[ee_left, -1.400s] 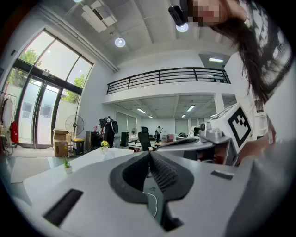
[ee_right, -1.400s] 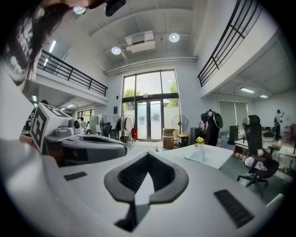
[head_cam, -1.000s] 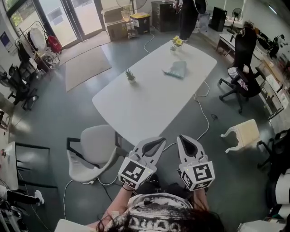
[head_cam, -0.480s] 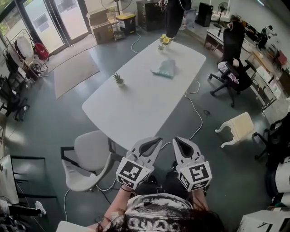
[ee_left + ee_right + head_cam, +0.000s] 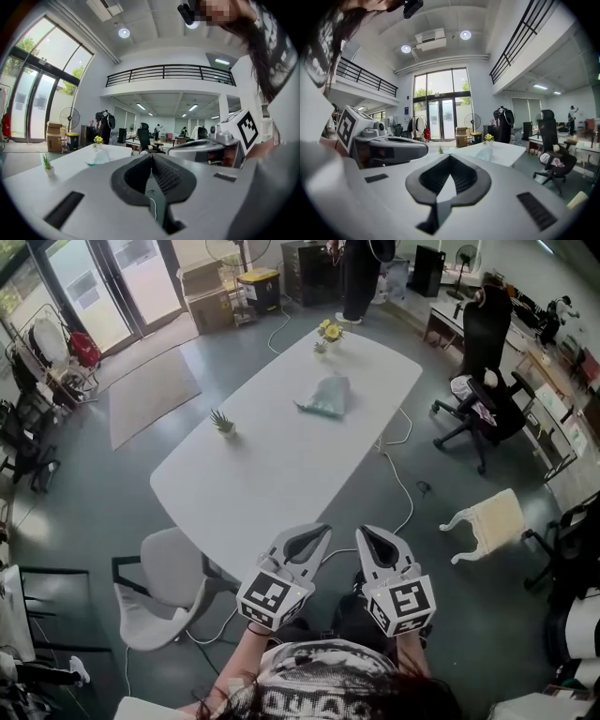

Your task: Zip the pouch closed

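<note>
A pale teal pouch (image 5: pixel 323 397) lies on the far half of a long white table (image 5: pixel 262 470); it also shows small in the left gripper view (image 5: pixel 99 158) and the right gripper view (image 5: pixel 486 153). My left gripper (image 5: pixel 313 533) and right gripper (image 5: pixel 370 532) are held side by side near my body, off the table's near end, far from the pouch. Both are shut with nothing between the jaws. In the left gripper view the right gripper's body (image 5: pixel 211 147) shows at the right.
A small potted plant (image 5: pixel 223 422) stands at the table's left edge and a vase of yellow flowers (image 5: pixel 326 332) at its far end. A grey chair (image 5: pixel 159 587) stands at the near left, a black office chair (image 5: pixel 483 395) and an overturned stool (image 5: pixel 492 521) at the right. A person (image 5: pixel 356 273) stands beyond the table.
The table and pouch have slid left and lower in the head view as I move along the room. Both grippers stay shut and keep their place in front of me.
</note>
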Available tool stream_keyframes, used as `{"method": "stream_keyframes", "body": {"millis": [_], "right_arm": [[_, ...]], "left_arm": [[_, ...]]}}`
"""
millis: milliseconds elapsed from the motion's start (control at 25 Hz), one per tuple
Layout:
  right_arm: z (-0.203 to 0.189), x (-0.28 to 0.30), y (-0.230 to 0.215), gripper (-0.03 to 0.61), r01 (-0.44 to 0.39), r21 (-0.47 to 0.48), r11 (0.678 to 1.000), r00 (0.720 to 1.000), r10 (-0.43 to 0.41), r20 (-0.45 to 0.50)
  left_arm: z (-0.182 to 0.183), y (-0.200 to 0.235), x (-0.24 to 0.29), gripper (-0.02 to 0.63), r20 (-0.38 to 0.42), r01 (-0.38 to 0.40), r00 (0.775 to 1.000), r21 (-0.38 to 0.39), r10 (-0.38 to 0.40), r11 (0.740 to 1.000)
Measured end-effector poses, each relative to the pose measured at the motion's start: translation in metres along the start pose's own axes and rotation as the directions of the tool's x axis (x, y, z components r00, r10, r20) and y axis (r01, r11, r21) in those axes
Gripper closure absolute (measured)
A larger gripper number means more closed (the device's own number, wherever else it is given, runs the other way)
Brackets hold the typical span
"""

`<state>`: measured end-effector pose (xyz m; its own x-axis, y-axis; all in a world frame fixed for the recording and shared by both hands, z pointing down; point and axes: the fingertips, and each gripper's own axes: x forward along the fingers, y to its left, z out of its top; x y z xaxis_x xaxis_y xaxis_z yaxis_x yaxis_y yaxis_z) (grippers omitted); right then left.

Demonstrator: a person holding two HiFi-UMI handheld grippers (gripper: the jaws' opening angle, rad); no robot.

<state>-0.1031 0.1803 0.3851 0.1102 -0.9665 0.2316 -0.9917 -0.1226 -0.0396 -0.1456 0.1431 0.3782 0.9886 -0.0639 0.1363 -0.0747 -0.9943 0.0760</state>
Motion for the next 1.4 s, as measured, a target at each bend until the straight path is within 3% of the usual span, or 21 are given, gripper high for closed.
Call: {"method": "stream_keyframes", "body": {"millis": [320,520,920,1400], "right_arm": [[0.018,0.018,-0.123,0.580,-0.031,-0.013,0.999,1.000,0.031,0.004],[0.017,0.028,-0.168,0.581,-0.079,0.009,0.997,0.997,0.079,0.002],[0.014,0.051,-0.171,0.580,-0.247,0.006,0.969,0.969,0.247,-0.005],[0.002,0.091,-0.173,0.580,-0.305,0.025,0.952,0.951,0.306,-0.042]], "left_arm": [[0.015,-0.004,0.105,0.600,-0.014,-0.060,0.998,-0.031,0.060,0.998],[0.016,-0.009,0.145,0.600,-0.043,-0.110,0.993,-0.022,0.109,0.994],[0.015,-0.009,0.172,0.600,-0.072,-0.199,0.978,-0.025,0.197,0.980],[0.001,0.035,0.175,0.600,-0.110,-0.287,0.954,-0.053,0.280,0.957]]}}
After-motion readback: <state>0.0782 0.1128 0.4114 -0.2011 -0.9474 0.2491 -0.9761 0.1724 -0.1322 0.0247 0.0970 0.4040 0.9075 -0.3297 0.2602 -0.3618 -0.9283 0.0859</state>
